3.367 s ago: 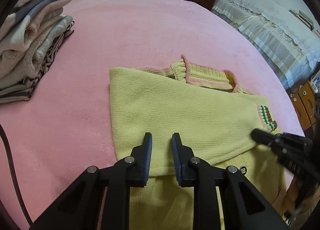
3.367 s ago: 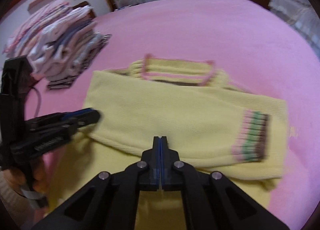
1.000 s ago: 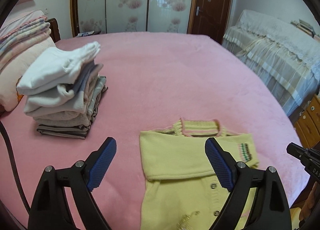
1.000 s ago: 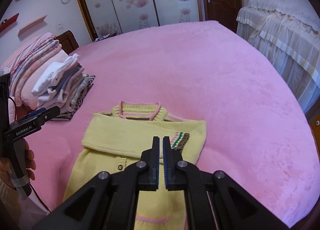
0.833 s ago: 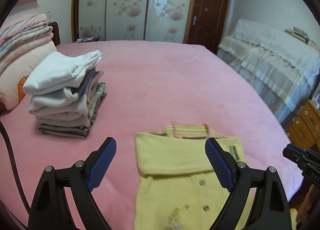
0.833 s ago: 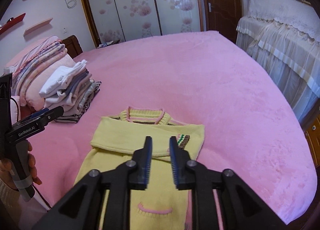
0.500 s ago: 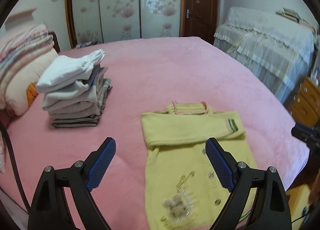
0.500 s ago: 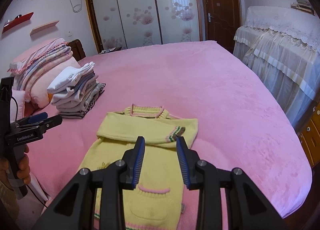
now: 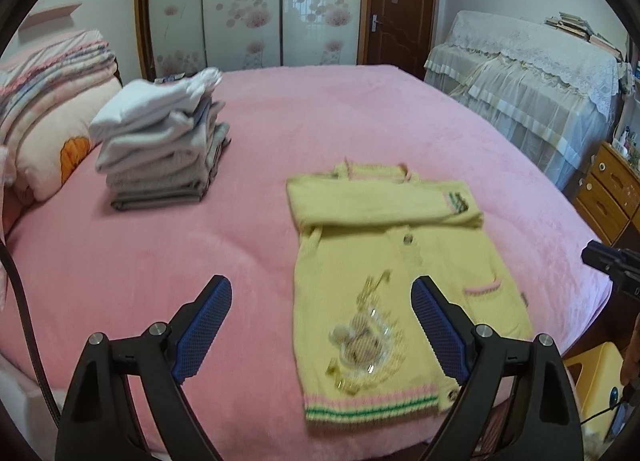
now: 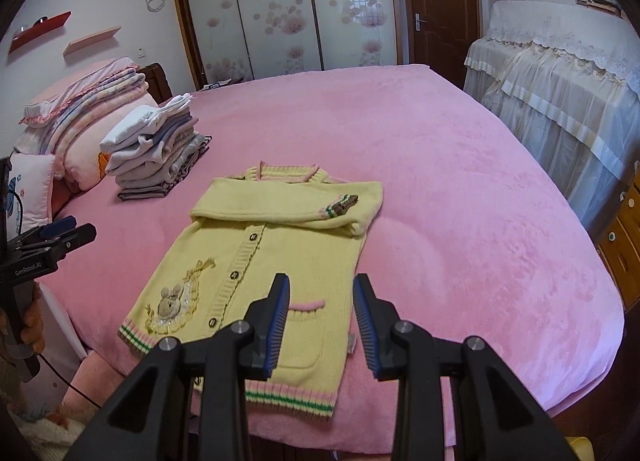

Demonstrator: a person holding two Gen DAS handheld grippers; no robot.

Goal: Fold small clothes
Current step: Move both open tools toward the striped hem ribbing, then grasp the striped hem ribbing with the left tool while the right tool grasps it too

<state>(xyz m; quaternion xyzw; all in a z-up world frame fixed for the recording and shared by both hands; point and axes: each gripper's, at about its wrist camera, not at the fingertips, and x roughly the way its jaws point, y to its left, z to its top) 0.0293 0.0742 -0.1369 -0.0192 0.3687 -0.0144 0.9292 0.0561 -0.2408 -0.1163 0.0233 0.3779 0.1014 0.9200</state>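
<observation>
Both claws hang released over the bed's near edge, the left claw point(image 9: 322, 325) spread wide and the right claw point(image 10: 322, 317) partly parted, gripping nothing. Below them the yellow cardigan point(image 10: 272, 261) lies flat on the pink bed point(image 10: 460, 197), sleeves folded across its chest. Folded clothes point(image 9: 160, 149) sit stacked well apart to its left.

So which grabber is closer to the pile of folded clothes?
Left. The left gripper hangs over the pink bed beside the yellow cardigan, on the same side as the pile of folded clothes. The right gripper hangs over the cardigan's pocket, farther from the pile.
</observation>
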